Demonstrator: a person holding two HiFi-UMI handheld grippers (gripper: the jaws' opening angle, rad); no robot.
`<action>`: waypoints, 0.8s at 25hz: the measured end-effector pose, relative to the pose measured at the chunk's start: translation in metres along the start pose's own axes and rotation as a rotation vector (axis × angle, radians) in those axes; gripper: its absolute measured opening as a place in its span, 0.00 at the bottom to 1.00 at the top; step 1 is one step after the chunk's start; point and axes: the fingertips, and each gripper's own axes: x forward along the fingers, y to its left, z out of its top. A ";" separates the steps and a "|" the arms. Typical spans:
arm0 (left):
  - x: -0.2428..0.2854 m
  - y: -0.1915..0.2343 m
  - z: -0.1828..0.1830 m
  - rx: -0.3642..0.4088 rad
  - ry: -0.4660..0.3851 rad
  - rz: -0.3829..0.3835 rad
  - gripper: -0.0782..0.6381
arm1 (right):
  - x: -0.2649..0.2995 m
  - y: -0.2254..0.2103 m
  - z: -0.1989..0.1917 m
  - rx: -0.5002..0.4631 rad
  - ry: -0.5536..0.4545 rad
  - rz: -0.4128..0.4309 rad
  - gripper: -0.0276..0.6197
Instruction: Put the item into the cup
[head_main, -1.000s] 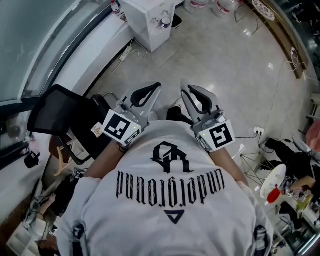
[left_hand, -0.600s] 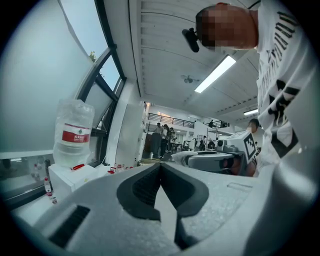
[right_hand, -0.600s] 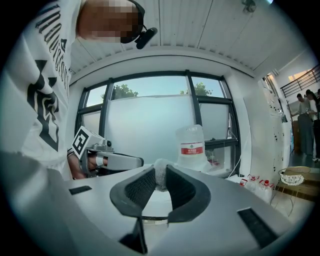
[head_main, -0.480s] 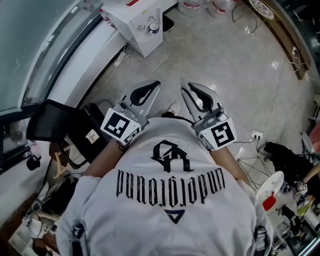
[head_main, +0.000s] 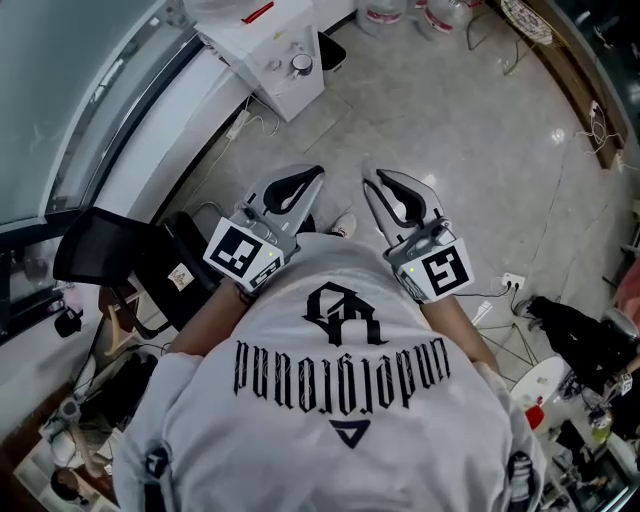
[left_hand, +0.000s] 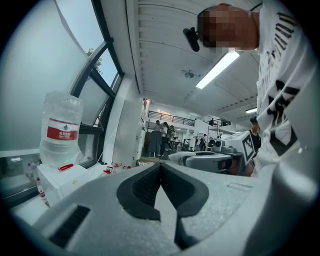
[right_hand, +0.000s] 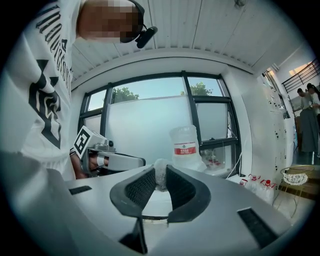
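Observation:
My right gripper (right_hand: 161, 171) is shut on a small white fluffy item (right_hand: 160, 178) that is pinched between its dark pads at the tips. My left gripper (left_hand: 160, 165) is shut with its tips touching and nothing between them. In the head view both the left gripper (head_main: 314, 170) and the right gripper (head_main: 368, 177) are held level, side by side in front of the person's white shirt, above the tiled floor. I cannot pick out a cup with certainty in any view.
A white water dispenser (head_main: 270, 50) with a small round thing (head_main: 301, 63) on top stands ahead by the window; its bottle (left_hand: 60, 127) (right_hand: 186, 147) shows in both gripper views. A black chair (head_main: 110, 235) sits at the left. Small bottles (right_hand: 260, 184) line the wall.
Both grippers keep the same pose in front of the chest. The room has slid beneath them: the white dispenser has drifted left in the head view, and the clutter at the right has shifted downward.

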 end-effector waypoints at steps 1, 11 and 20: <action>0.004 0.001 -0.001 -0.003 0.002 -0.005 0.13 | 0.001 -0.003 -0.001 0.003 0.002 0.001 0.15; 0.025 0.020 0.001 -0.012 -0.005 -0.036 0.13 | 0.015 -0.022 -0.002 -0.005 0.023 -0.021 0.15; 0.032 0.065 0.010 -0.022 -0.006 -0.054 0.13 | 0.064 -0.034 0.003 -0.010 0.044 -0.012 0.15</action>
